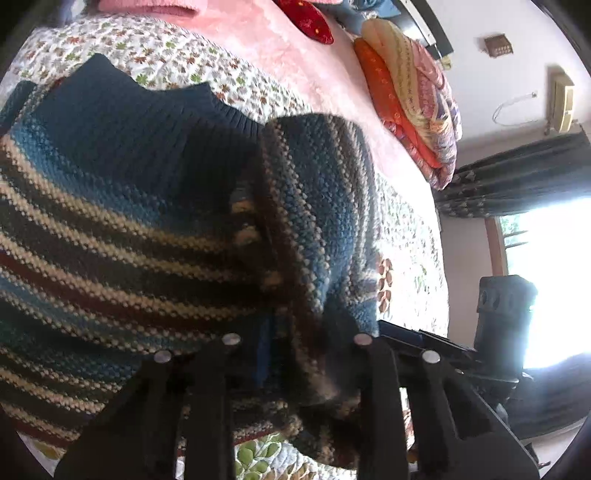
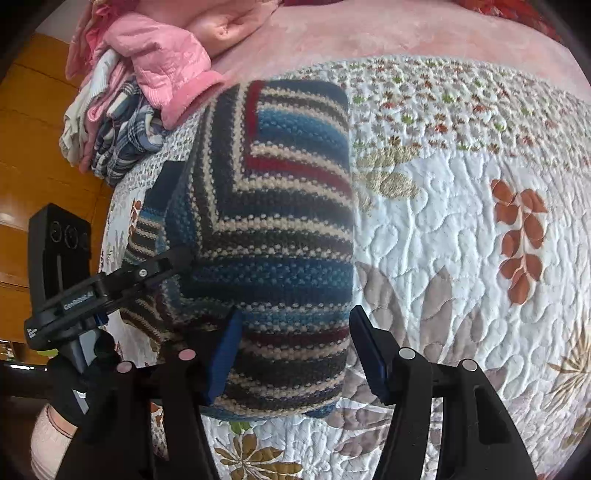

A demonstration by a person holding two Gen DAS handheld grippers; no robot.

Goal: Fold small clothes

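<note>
A striped knit sweater [image 2: 280, 221] in blue, beige, brown and red lies partly folded on a floral quilt [image 2: 461, 229]. In the left wrist view the sweater [image 1: 129, 206] fills most of the frame, its dark blue ribbed hem at the top. My left gripper [image 1: 295, 354] is shut on a bunched fold of it. In the right wrist view the left gripper [image 2: 181, 258] pinches the sweater's left edge. My right gripper [image 2: 295, 354] stands open over the near edge. One blue pad [image 2: 225, 354] is over the knit and the other over the quilt.
A heap of clothes [image 2: 122, 122] with a pink jacket [image 2: 166, 62] sits at the bed's far left. Beyond the quilt lies a pink blanket [image 2: 369, 33]. Folded bedding [image 1: 406, 103] is stacked near a wall and a bright window [image 1: 554, 258]. A wooden cupboard [image 2: 33, 129] stands left.
</note>
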